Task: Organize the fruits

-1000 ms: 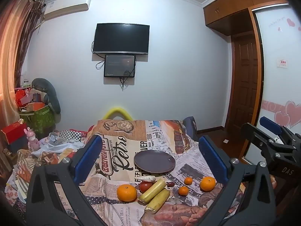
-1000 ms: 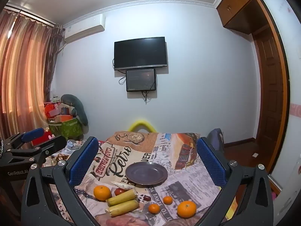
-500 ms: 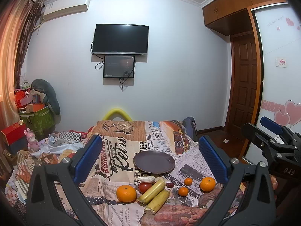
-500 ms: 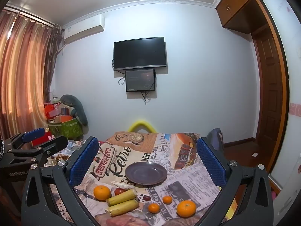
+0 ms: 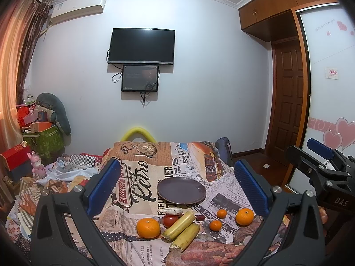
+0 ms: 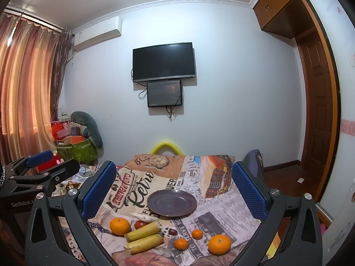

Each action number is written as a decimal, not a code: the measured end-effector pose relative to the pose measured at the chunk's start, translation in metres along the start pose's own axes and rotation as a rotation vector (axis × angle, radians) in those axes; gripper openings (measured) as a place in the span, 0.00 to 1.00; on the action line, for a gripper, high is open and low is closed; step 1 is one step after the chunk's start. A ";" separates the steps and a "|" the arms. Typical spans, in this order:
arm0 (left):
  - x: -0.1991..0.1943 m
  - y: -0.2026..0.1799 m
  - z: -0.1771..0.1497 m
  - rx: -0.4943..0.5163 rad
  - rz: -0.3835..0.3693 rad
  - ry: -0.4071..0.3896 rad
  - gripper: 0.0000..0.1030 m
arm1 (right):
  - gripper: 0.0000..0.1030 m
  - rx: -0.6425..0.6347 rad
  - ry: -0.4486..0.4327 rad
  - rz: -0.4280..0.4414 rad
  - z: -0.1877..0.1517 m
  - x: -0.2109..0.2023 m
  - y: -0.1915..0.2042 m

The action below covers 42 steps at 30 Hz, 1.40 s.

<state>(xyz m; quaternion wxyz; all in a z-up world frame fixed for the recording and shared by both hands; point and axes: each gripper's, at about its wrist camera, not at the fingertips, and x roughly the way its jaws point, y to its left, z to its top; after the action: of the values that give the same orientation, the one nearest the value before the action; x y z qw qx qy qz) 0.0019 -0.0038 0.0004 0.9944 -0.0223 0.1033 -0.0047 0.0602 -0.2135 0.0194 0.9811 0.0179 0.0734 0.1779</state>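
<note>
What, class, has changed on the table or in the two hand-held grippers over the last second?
Almost nothing. The left hand-held gripper and right hand-held gripper only drifted slightly; both hang open above the table, holding nothing. The plate is bare, and the two bananas, the tomato, the large oranges and the small ones lie where they lay on the printed cloth.

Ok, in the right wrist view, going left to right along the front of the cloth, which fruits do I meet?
Large orange → two bananas → small orange → small orange → large orange.
</note>
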 end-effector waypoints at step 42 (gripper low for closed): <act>0.001 -0.004 -0.001 0.008 -0.001 -0.002 1.00 | 1.00 0.004 0.007 0.003 -0.003 0.000 0.000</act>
<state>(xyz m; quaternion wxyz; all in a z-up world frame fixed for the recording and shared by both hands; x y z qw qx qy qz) 0.0028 -0.0077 -0.0009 0.9946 -0.0182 0.1022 -0.0056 0.0604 -0.2136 0.0167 0.9806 0.0194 0.0769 0.1792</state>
